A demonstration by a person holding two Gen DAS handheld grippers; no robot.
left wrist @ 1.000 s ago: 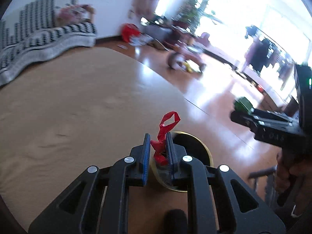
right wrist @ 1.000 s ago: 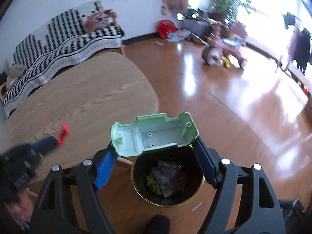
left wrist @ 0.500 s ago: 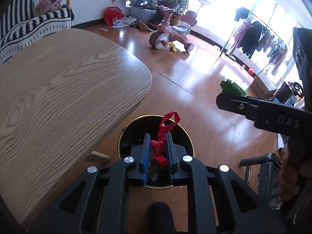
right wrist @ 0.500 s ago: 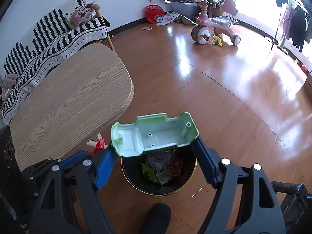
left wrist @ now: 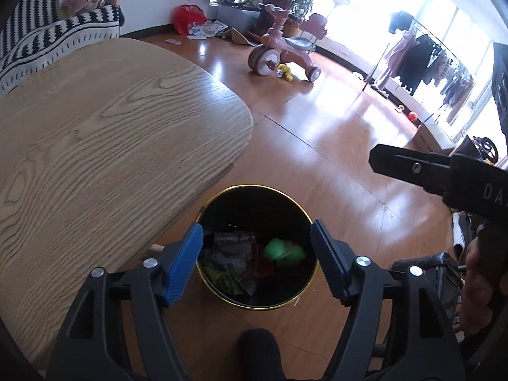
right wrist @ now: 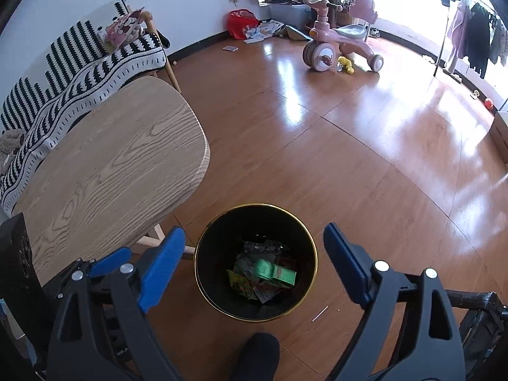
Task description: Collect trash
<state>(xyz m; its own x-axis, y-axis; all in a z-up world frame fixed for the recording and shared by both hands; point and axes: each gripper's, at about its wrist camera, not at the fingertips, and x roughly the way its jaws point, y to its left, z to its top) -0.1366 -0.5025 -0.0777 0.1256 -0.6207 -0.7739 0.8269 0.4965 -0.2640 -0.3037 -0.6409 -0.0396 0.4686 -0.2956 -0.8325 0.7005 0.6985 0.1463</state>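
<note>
A black bin with a gold rim (left wrist: 254,186) stands on the floor beside the table. My left gripper (left wrist: 255,238) hangs over it, its jaws opening with nothing between them. My right gripper (right wrist: 254,235) is above the same bin (right wrist: 254,204), jaws also opening and empty. The green toy car shell (right wrist: 274,273) lies on the wrappers in the bin and shows as a green blur (left wrist: 282,249) in the left wrist view. I cannot pick out the red scrap among the trash. One right finger (left wrist: 412,168) reaches in from the right.
The oval wooden table (left wrist: 95,143) overhangs the bin's left side. A pink tricycle (right wrist: 336,41) stands far back on the wooden floor. A striped sofa (right wrist: 79,63) lies behind the table. A thin white stick (right wrist: 320,313) lies by the bin. A hand (left wrist: 479,270) holds the right gripper.
The left gripper came from over the table to above the bin. Both grippers opened; the red scrap and the green car shell left the jaws, and the shell now lies in the bin.
</note>
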